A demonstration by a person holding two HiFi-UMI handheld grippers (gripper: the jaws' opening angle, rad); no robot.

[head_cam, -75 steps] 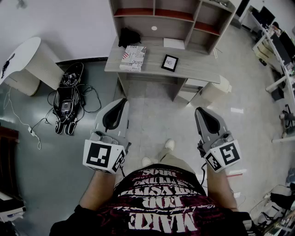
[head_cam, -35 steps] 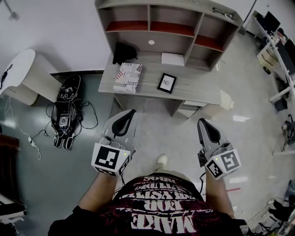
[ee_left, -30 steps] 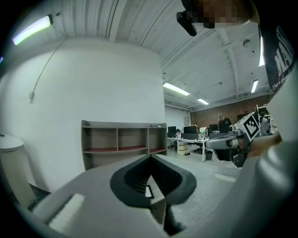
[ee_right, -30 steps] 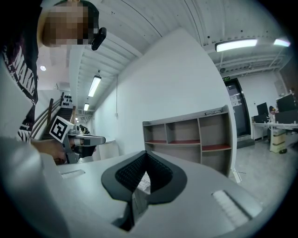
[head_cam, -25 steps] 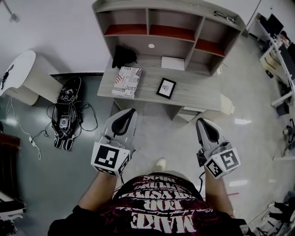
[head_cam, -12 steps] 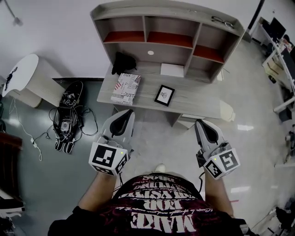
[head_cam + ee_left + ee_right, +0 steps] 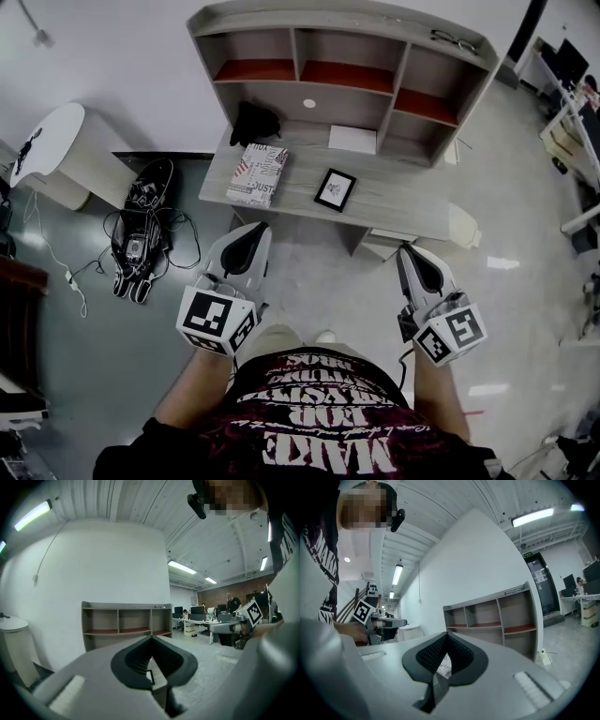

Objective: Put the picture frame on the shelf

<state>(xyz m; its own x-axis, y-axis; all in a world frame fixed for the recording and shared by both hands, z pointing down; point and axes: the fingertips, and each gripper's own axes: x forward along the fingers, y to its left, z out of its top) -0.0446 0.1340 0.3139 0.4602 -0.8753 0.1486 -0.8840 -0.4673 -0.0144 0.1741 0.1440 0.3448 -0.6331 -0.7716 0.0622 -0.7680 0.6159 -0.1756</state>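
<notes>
A: So, where is the frame point(image 7: 335, 189) seen?
B: It is seen on the desk point(image 7: 405, 199), in front of the shelf point(image 7: 337, 17) and to the right of the book point(image 7: 256, 175). It appears to be laid flat.
A: And how are the jaws found?
B: Both pairs are pressed together, and nothing is held. The left gripper point(image 7: 251, 231) and the right gripper point(image 7: 409, 251) are kept over the floor, short of the desk edge and well apart from the frame.
A: Which way is the frame placed from them?
B: Ahead, and between the two. From the left gripper it is ahead and a little to the right. From the right gripper it is ahead and to the left. In the left gripper view its dark edge is caught in the opening of the closed jaws, so this gripper is judged to be aimed almost at it. In the right gripper view only the book is shown there.
A: Is one hand nearer?
B: That cannot be told, as the two gaps look about equal.
A: And the long axis?
B: The longer sides seem to be run from the desk front toward the shelf, slightly slanted. It is judged that the jaws must first be opened and then closed on one edge.
</notes>
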